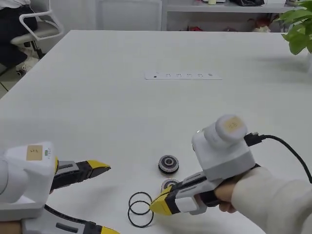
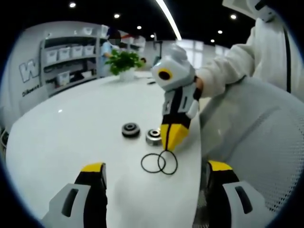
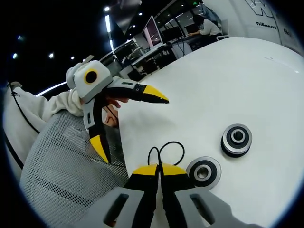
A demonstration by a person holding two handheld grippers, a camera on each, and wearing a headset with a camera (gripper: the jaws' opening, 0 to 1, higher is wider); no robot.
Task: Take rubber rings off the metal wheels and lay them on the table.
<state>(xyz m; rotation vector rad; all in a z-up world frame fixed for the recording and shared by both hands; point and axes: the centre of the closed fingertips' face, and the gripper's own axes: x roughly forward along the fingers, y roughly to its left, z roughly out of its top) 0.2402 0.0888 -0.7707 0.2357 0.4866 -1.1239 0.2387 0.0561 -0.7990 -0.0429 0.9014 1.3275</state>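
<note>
Right hand-held gripper (image 1: pixel 153 206) closed at rubber rings (image 1: pixel 140 208) near table (image 1: pixel 122 107) edge

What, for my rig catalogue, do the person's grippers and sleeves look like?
Both the left gripper and the right gripper have white plastic bodies and black jaws with yellow tips. A black cable runs from the right one; each carries a small yellowish label. The person wears a white knit sleeve.
</note>
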